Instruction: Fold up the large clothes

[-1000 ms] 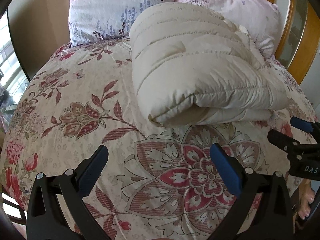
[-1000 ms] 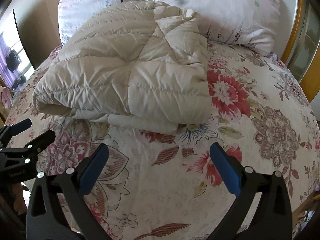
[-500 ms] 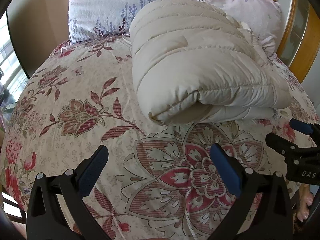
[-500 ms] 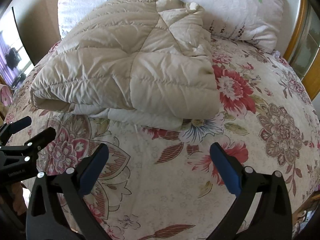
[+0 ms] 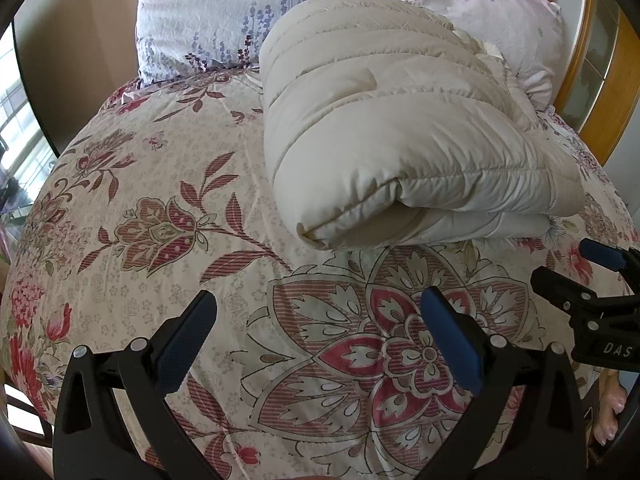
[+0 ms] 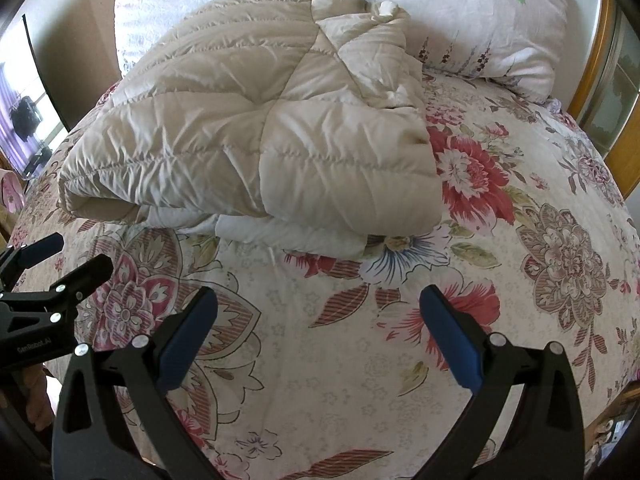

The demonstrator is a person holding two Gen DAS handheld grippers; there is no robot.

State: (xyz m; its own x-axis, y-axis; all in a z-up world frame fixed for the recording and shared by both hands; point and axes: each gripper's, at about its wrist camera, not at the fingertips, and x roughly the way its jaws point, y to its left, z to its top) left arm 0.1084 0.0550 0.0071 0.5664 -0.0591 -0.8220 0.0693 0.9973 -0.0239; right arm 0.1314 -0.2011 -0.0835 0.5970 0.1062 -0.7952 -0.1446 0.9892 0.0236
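Left claw: the left claw (image 5: 316, 336) has its two fingers wide apart. It holds nothing. It hangs over the bedspread, near the front of the coat.
Left claw pads: the pads (image 5: 450, 338) are blue and the arms are black.
Right claw: the right claw (image 6: 318, 336) also has its fingers wide apart. It holds nothing too. It hangs over the bedspread, in front of the coat.
Claws together: each claw shows in the other one's view. The right claw (image 5: 592, 280) pokes in at the right edge of the left view. The left claw (image 6: 52, 264) pokes in at the left edge of the right view. They are side by side, a bit apart.
Coat: the coat (image 5: 400, 136) is big, puffy and cream. It is folded into a thick bundle. It lies on the bed past both claws, and no claw touches it. In the right view the coat (image 6: 256, 120) has stitched lines on top, and a white layer peeks out under its front edge.
Bedspread: the bedspread (image 5: 160, 200) is pale with red and pink flowers. The coat rests on it.
Pillows: two pink pillows (image 5: 224, 12) stand at the head of the bed, behind the coat. The far end of the coat is right up by them.
Bed frame: a wood frame (image 6: 600, 52) shows at the right, behind the pillows.
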